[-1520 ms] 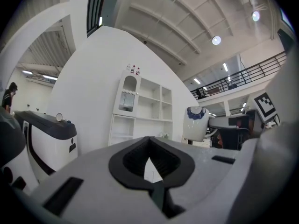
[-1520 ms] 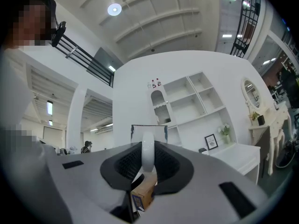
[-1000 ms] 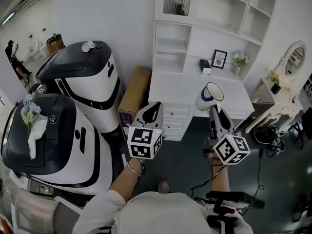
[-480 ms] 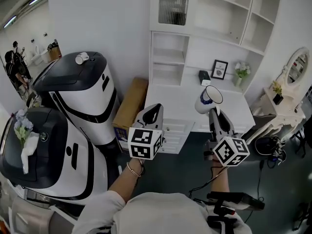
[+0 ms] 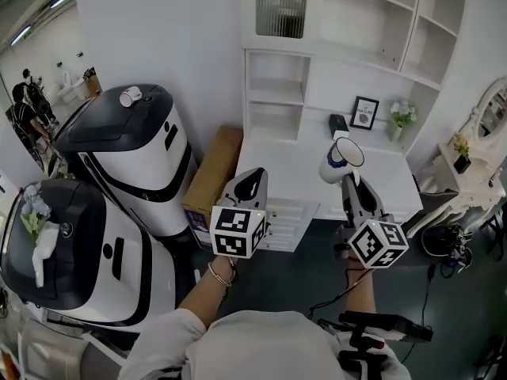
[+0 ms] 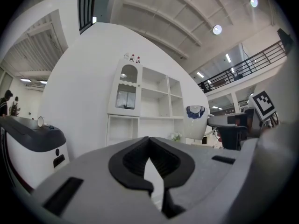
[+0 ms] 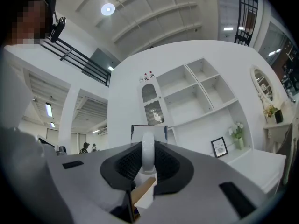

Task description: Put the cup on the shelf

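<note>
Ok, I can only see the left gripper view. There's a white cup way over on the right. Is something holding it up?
Observer: Yes. The right gripper is shut on the cup, pinching its handle.
Operator: Is there any stuff on the shelf?
Observer: A small framed picture stands at the back of the counter of the shelf unit.
Operator: And what's down low beside it?
Observer: A cardboard box stands against the wall, between the shelf unit and a big white-and-black machine.
</note>
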Tool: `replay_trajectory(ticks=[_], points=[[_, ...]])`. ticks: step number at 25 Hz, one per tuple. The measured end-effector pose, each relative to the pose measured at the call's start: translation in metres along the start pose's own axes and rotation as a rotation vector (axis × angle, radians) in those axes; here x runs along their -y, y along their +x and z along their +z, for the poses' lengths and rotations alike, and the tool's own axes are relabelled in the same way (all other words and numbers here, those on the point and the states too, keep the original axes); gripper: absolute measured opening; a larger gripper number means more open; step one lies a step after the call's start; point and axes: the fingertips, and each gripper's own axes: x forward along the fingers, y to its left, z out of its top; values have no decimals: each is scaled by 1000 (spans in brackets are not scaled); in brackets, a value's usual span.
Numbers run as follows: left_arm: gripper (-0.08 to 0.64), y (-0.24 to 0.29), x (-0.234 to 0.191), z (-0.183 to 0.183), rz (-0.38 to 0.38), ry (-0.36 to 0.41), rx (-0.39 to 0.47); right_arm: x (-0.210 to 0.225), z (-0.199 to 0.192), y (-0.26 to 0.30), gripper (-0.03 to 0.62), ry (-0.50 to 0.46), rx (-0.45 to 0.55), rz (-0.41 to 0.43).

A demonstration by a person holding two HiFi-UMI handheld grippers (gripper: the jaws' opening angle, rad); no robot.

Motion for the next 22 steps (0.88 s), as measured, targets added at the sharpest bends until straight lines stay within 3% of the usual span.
replay_trajectory(ticks=[10, 22], points=[[8, 35, -10, -12, -7, -14, -18, 22, -10, 25, 74, 2, -19, -16], [8, 116, -31, -13, -51, -38, 3, 59, -8, 88, 74, -45, -19, -41]])
